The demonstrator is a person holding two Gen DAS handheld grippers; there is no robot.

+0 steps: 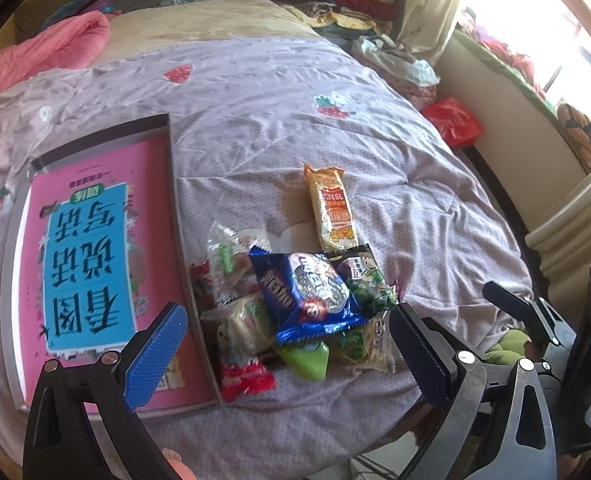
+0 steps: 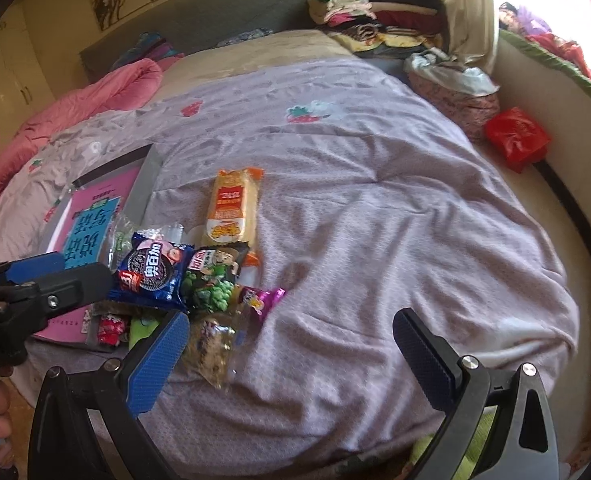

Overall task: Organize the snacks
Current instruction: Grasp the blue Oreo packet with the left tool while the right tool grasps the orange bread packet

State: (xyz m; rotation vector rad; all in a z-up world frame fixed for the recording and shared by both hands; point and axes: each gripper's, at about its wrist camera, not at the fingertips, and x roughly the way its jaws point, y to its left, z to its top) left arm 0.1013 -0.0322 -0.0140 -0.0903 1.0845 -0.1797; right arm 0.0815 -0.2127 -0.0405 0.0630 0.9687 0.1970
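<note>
nothing sorted yet, by the look of it. left gripper point(image 1: 287, 348) hangs with jaws spread wide and empty, the snack pile point(image 1: 295, 304) heaped on the bed point(image 1: 295, 120) right between and ahead of them. the grey tray point(image 1: 171, 184), past the left jaw, holds only a pink book point(image 1: 95, 248). right gripper point(image 2: 291, 356) also gaping, pile off its left jaw. one long orange packet point(image 2: 231, 208) lies ahead, apart.

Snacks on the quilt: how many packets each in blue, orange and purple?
Blue foil biscuit packet: 1
Long orange packet: 1
Small purple foil wrapper: 1
Total: 3
</note>
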